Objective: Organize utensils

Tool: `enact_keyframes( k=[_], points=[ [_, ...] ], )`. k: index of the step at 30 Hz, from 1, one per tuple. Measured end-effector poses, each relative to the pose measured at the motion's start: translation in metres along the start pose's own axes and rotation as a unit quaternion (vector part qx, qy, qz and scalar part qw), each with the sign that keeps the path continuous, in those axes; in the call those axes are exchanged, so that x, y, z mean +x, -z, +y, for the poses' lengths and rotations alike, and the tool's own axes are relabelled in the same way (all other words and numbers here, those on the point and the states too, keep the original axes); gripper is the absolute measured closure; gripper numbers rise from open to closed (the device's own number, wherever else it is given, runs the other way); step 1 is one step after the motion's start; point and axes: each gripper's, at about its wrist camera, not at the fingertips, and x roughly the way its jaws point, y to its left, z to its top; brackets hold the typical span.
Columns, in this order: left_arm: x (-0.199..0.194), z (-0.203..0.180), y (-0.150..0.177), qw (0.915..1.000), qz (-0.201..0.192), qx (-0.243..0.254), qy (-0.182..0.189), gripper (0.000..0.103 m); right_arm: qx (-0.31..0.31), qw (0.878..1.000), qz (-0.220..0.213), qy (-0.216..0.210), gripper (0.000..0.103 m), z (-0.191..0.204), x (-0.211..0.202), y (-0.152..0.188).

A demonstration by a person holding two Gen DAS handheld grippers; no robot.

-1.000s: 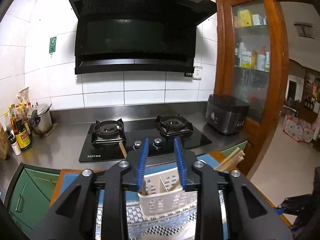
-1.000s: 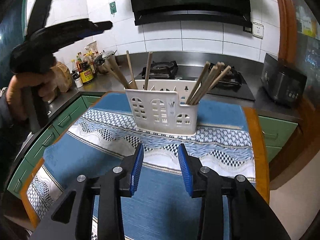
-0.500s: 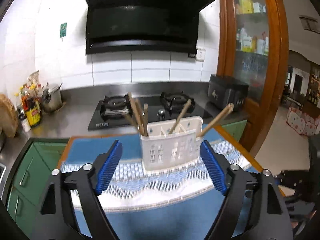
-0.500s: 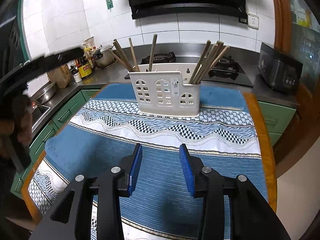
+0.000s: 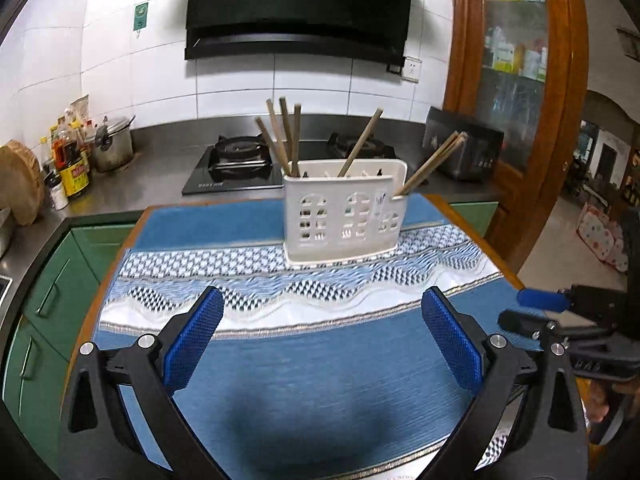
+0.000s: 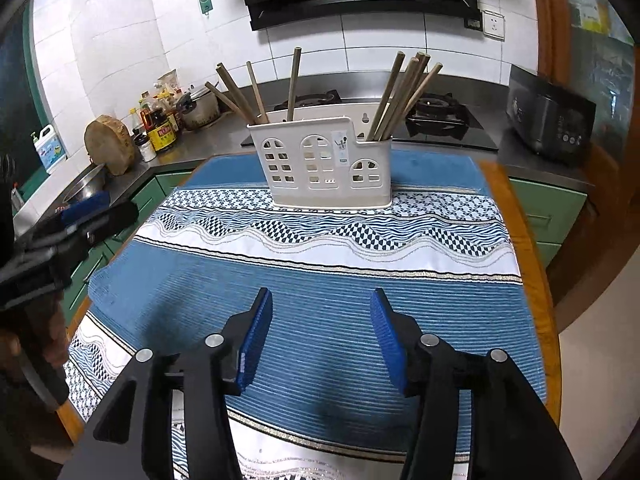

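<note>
A white plastic utensil holder (image 5: 344, 212) stands upright at the far end of a blue patterned cloth (image 5: 312, 364); it also shows in the right wrist view (image 6: 326, 164). Several wooden chopsticks (image 5: 282, 136) lean in its left compartment, one in the middle and more at the right (image 6: 402, 96). My left gripper (image 5: 320, 340) is wide open and empty, low over the cloth, well short of the holder. My right gripper (image 6: 318, 336) is open and empty, also over the near cloth. Each gripper shows at the edge of the other's view.
A gas hob (image 5: 240, 160) and steel counter lie behind the table. Sauce bottles (image 5: 74, 160), a pot (image 5: 114, 146) and a wooden block (image 6: 110, 144) stand at the left. A black appliance (image 6: 550, 120) sits right. The table's wooden edge (image 6: 536, 280) runs along the right.
My left gripper opened wide, letting go of a chopstick into the holder, and pulled back and down toward the near cloth. My right gripper drew back a little and opened slightly more.
</note>
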Motion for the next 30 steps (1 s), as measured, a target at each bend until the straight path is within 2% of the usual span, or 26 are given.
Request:
enact_keyframes(
  k=[3,9,15,20,30],
  points=[
    [-0.001,0.0,0.01,0.9999,0.011,-0.004,-0.009,0.005,0.002,1.0,-0.001,0.002,0.049,-0.001,-0.003,0.002],
    [-0.004,0.001,0.021,0.9992,0.027,-0.014,0.027,0.005,0.007,1.0,-0.003,0.007,0.043,-0.002,-0.008,0.007],
    [-0.011,0.001,0.027,0.9995,0.026,-0.007,0.016,0.005,0.006,1.0,-0.006,0.009,0.037,0.0,-0.013,0.009],
    [-0.016,0.0,0.03,0.9991,0.037,0.02,-0.001,0.005,0.006,1.0,-0.013,0.011,0.03,0.0,-0.018,0.01],
    [-0.025,0.015,0.033,0.9987,0.044,-0.018,-0.015,0.005,0.004,1.0,-0.02,0.018,0.017,0.002,-0.027,0.013]
  ],
)
